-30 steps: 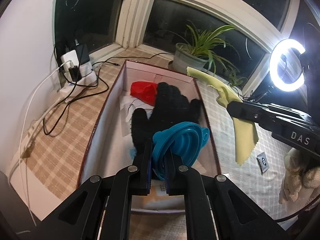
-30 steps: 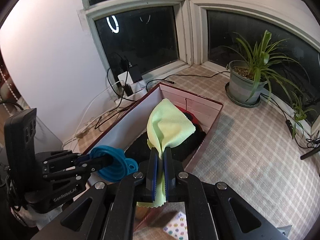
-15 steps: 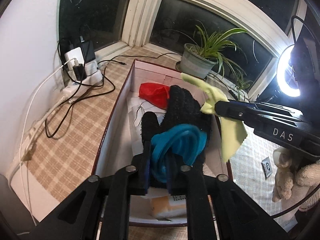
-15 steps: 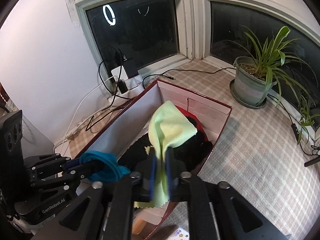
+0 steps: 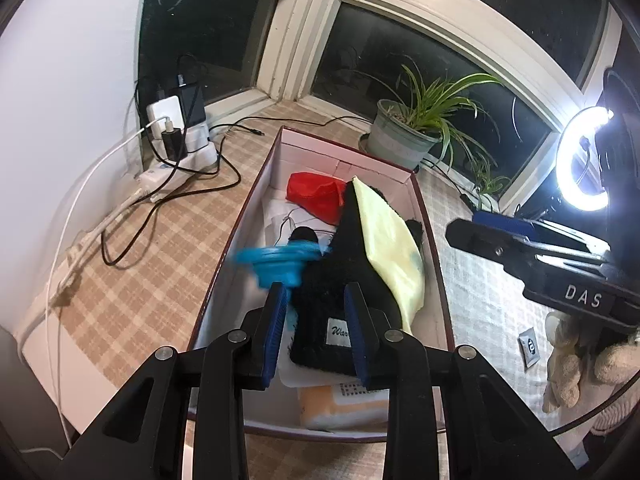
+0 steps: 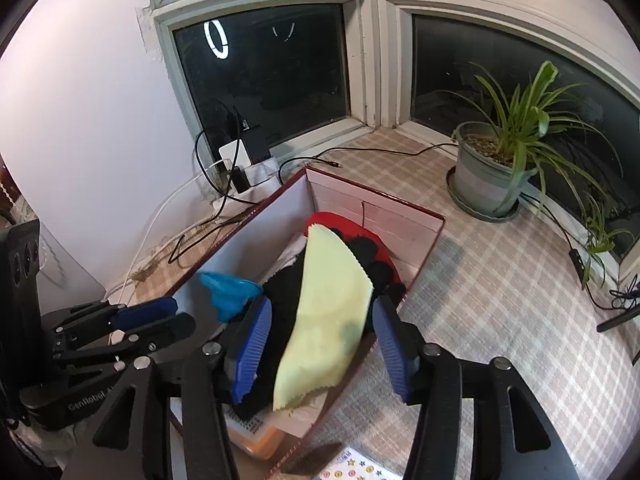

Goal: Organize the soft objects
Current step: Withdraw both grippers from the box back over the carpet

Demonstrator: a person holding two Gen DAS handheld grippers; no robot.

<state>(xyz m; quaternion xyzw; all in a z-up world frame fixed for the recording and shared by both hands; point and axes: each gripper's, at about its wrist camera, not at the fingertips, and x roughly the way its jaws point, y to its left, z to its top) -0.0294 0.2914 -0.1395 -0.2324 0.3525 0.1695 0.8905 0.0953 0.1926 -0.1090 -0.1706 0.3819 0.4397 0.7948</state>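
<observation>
Cloth (image 6: 328, 312) lies in box (image 6: 376, 216) (tools parted).

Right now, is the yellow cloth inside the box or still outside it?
Inside. The yellow cloth lies over the black glove within the box; the right gripper, just opened, no longer grips it.

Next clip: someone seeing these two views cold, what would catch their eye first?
Probably the open box on the checked tabletop, with a pale yellow cloth draped over a black knit glove and a red item at its far end. A blurred blue funnel sits just ahead of the left hand-held gripper, whose jaws, like the right hand-held gripper's, have just been opening, gripping nothing. At the right of the left view, a ring light glares.
</observation>
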